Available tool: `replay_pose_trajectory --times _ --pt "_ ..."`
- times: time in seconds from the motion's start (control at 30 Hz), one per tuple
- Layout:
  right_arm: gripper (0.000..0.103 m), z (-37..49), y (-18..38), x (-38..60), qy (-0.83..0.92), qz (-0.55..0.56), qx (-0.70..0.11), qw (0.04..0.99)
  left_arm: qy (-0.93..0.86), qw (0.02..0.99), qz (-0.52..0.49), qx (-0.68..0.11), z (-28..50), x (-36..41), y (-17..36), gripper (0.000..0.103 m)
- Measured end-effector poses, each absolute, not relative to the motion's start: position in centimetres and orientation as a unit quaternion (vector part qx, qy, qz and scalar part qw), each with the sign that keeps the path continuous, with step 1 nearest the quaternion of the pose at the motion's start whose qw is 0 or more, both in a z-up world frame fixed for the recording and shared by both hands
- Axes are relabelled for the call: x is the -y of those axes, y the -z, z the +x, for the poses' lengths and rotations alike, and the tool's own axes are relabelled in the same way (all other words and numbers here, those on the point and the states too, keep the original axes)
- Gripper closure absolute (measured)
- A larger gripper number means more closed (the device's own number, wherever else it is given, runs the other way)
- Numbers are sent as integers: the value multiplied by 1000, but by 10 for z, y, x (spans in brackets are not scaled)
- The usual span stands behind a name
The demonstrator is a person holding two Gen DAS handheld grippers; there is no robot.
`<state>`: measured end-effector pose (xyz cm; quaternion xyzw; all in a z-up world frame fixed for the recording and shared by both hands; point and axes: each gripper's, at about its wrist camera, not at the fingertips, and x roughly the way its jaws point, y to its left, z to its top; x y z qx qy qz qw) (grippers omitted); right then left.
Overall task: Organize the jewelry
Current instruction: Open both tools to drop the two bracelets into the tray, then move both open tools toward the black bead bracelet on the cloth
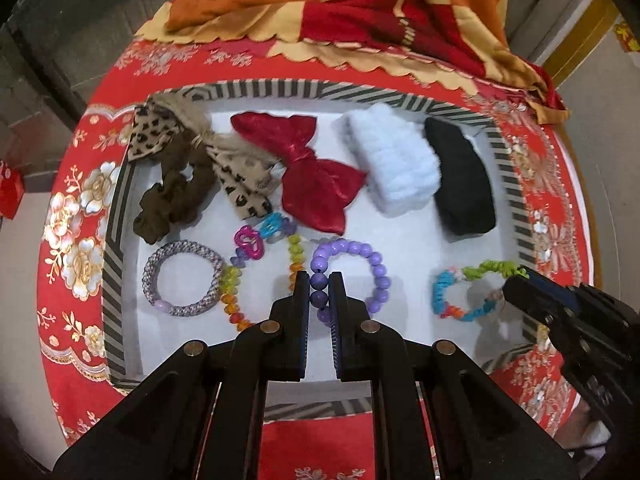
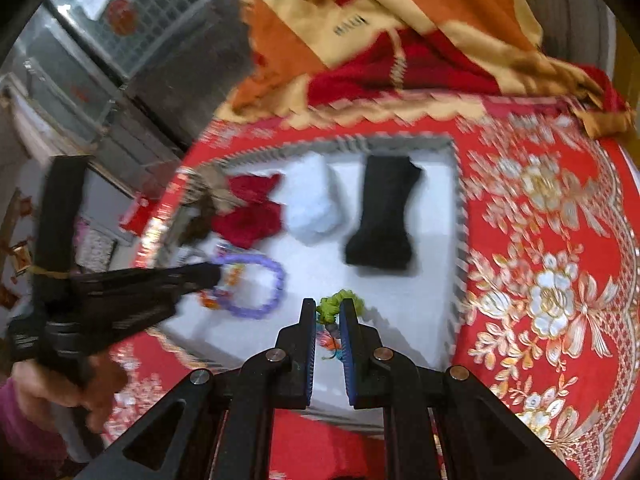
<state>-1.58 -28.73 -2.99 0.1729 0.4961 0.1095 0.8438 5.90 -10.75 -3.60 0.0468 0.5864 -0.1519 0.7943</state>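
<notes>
Closest to the lens, the left gripper (image 1: 319,280) has its jaws nearly shut on the purple round-bead bracelet (image 1: 352,276) inside the shallow white tray with a black-and-white striped rim (image 1: 508,184). Right of that bracelet, the right gripper (image 2: 328,307) is pinched on the multicoloured cord-wrapped hair tie (image 1: 468,292), which its fingers largely hide in its own view. Beyond the bracelet lie a red satin bow (image 1: 312,176), a fluffy white clip (image 1: 396,160), a black fabric piece (image 1: 460,180) and a leopard-print scrunchie bow (image 1: 180,168); the right wrist view is blurred.
</notes>
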Motion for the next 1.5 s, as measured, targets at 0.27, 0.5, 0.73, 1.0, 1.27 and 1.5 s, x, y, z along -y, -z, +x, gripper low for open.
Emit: replay_pose_trajectory --times 0.27,0.5,0.73,1.0,1.27,1.5 --pt "92 -4 51 283 -94 146 -508 844 140 792 49 -593 60 107 48 95" --pt "58 -11 49 285 -92 143 -501 849 133 794 32 -592 57 103 45 69" --pt "58 -35 28 282 -91 140 -475 864 123 810 41 -572 41 96 27 66" --pt "58 -78 -5 277 -57 119 -442 887 113 837 44 -533 14 84 -2 66" --pt "58 -127 -25 269 -41 144 -409 900 117 856 54 -500 -24 82 -24 66" --pt "58 -162 -37 260 -26 149 -396 906 125 867 66 -478 -56 80 -37 66"
